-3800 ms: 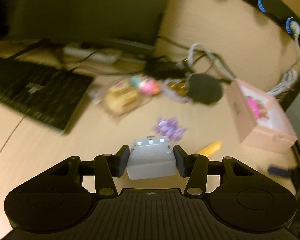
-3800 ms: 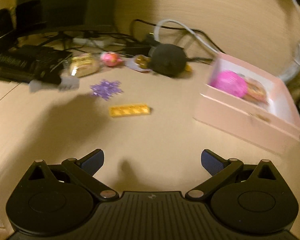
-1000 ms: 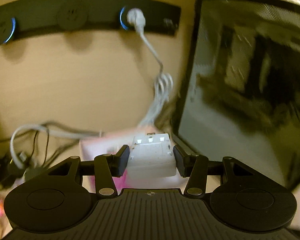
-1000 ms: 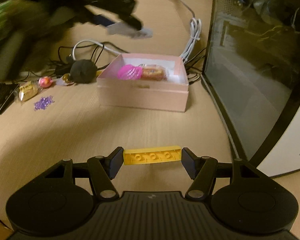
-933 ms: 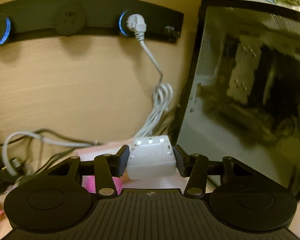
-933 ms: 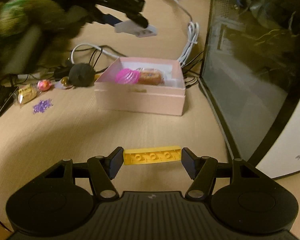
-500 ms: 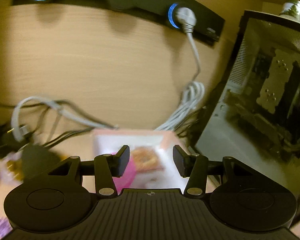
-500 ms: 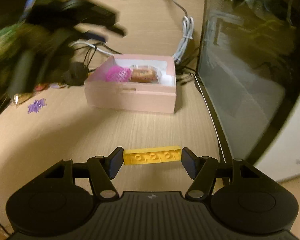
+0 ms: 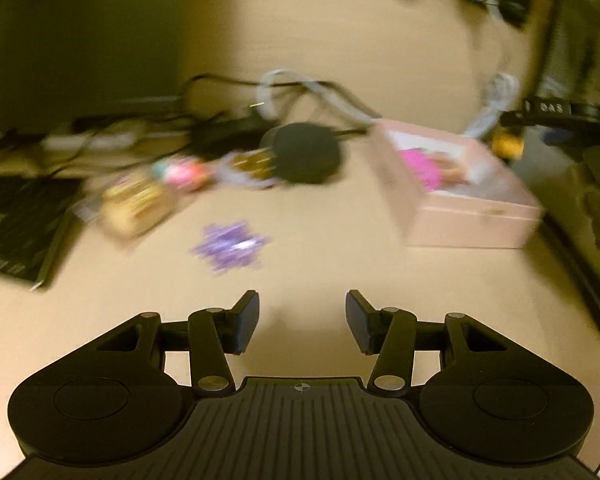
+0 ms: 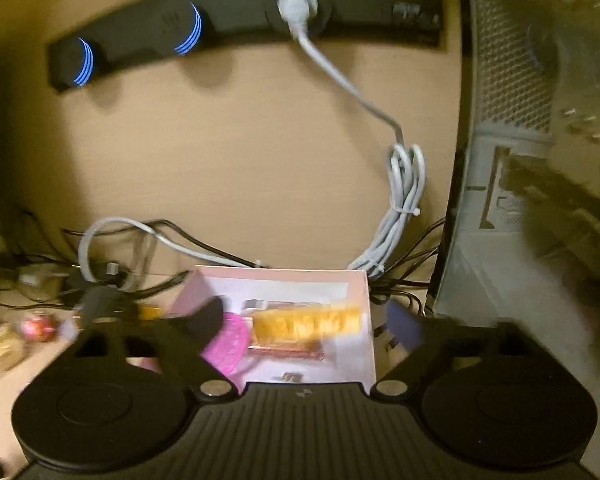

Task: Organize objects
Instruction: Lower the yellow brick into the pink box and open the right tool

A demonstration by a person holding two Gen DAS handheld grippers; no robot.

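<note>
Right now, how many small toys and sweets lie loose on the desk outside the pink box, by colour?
Purple: 1, snowflake
Black: 1, round lump
Pink: 1, ball
Yellow: 1, packet
Gold: 1, wrapped piece
Total: 5 (view blurred)

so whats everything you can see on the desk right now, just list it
pink box: 1, pink, open, desk right
yellow brick: 1, yellow, blurred, over the box
round toy: 1, magenta, in the box
wrapped snack: 1, orange-brown, in the box
snowflake: 1, purple, desk centre
round object: 1, black, left of the box
snack packet: 1, yellow, by the keyboard
ball: 1, pink, beside the packet
keyboard: 1, black, far left
socket strip: 1, black, blue lights, wall
plug: 1, white, in the strip
pc case: 1, dark, far right
left gripper: fingers apart, empty
right gripper: fingers wider than the brick
</note>
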